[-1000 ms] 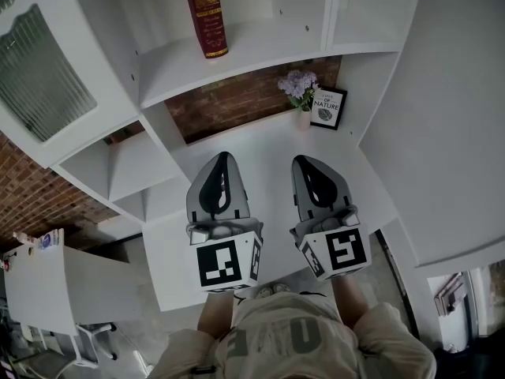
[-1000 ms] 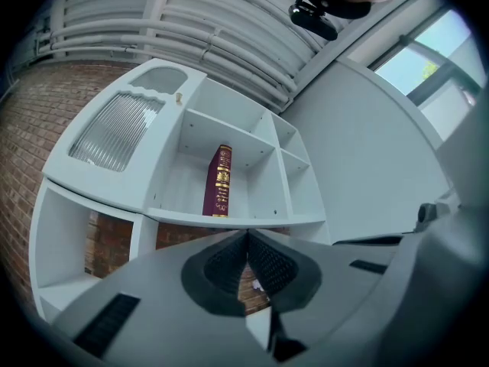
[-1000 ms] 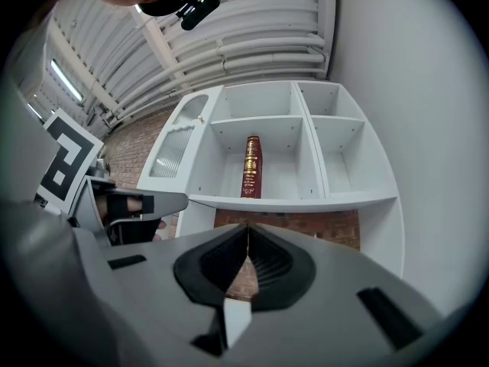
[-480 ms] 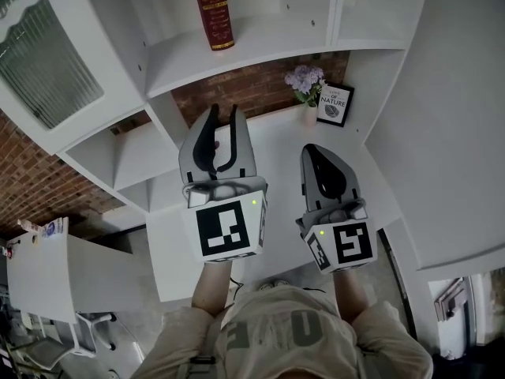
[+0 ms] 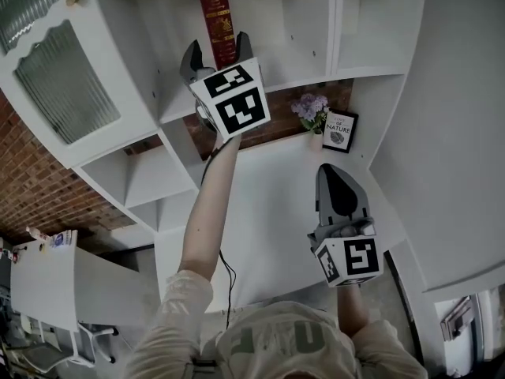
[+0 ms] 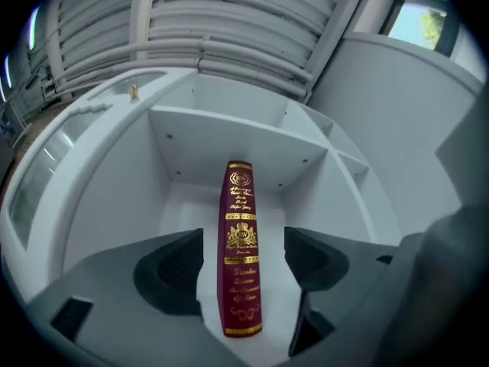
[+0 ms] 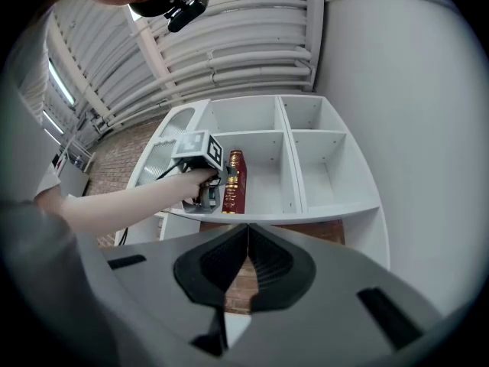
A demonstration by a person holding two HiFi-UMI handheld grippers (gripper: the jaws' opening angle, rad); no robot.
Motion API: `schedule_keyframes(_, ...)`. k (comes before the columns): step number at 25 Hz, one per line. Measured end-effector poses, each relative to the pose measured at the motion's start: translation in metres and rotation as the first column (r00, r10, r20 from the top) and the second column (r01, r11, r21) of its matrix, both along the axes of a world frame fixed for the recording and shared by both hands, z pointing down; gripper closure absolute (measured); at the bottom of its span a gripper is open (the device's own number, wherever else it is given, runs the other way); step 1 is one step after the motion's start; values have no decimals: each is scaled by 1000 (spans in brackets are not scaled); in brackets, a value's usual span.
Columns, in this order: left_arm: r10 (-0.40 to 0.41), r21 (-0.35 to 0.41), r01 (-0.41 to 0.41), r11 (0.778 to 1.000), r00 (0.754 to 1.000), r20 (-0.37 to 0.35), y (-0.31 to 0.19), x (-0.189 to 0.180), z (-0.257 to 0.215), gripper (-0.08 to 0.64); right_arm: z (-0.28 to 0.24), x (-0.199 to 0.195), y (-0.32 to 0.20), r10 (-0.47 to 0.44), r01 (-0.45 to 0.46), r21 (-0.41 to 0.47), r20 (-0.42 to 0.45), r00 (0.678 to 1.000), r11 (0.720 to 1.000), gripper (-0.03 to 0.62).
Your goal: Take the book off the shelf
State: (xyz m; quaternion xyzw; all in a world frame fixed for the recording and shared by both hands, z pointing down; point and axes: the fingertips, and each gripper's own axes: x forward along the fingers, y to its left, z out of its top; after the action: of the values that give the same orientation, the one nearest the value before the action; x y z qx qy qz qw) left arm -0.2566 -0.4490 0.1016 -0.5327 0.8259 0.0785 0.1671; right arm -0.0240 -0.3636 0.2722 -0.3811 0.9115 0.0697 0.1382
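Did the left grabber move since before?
Yes. The left gripper rose from over the white desk, near the flowers, up to the shelf. Its jaws are opening, with the red book between them, untouched.

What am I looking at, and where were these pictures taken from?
No robot: a person holds a gripper in each hand. One picture comes from a camera on the person's head, looking down; the other two from cameras on the grippers. The left gripper reaches up to the shelf, its fingers opening either side of an upright red book, not pressing it. The right gripper is shut and empty above the white desk, where flowers and a framed picture stand.
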Motion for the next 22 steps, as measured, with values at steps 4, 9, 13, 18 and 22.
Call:
schedule_keyframes(4,-66,-103,63,993,997,-26,-56,-30,-5,238,-1,20,-9,45,-45,-12,24,999,999,577)
schedule_keyframes(9,-111,-210,102,972,993,-34,-94,-56,4,238,3,35,-22,93,-91,-43,43,995,995,577)
schedule_keyframes(13,-107,-235,80,969,989,-106,-110,-70,13,238,3,36,-30,111,-109,-46,43,993,993,577)
schedule_keyframes(18,-78,-244,44,969,988,-132,-118,-72,15,250,1,29,-36,111,-109,-43,43,993,993,577)
schedule_keyframes(22,-84,-238,52,970,988,-128,-119,-70,12,258,5,18,-35,83,-81,-48,35,996,996,577)
